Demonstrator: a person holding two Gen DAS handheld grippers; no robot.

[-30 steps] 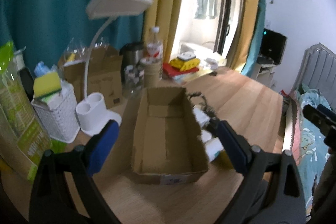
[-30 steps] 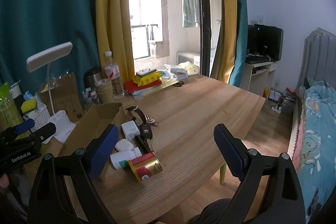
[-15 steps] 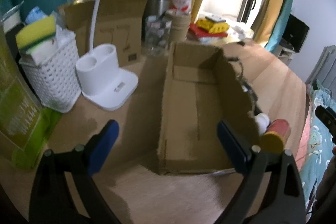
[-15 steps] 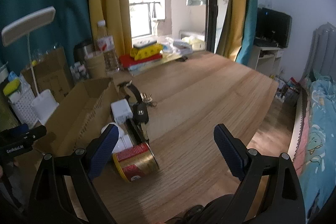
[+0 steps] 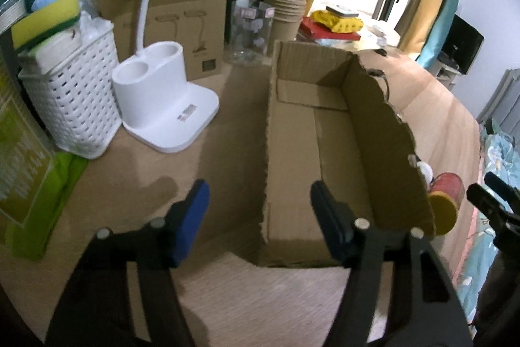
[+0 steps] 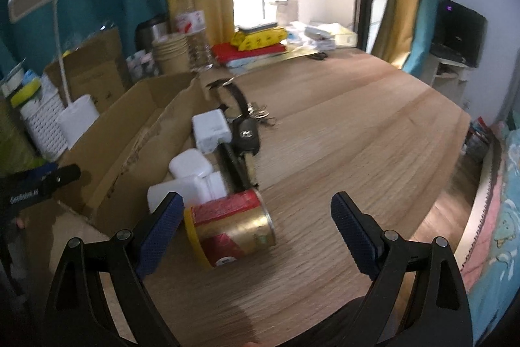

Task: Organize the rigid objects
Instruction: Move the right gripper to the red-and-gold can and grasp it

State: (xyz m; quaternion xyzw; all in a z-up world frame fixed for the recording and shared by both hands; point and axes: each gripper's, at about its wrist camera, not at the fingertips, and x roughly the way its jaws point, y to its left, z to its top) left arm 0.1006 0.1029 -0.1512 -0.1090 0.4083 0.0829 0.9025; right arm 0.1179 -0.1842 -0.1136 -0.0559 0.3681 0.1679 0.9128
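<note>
Left wrist view, left gripper [image 5: 260,210] tilted down, jaws just narrowed astride cardboard box [image 5: 325,132] wall

Left tool [image 5: 256,210] tilted downward, jaws just closing partway yet apart and pressing nothing, straddling the near left wall of the cardboard box [image 5: 328,148], right tool [image 6: 255,225] tilted downward, jaws spread wide, empty, right of that box

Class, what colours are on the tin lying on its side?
Red and gold tin, yellow lid; clearest in the right wrist view.
</note>
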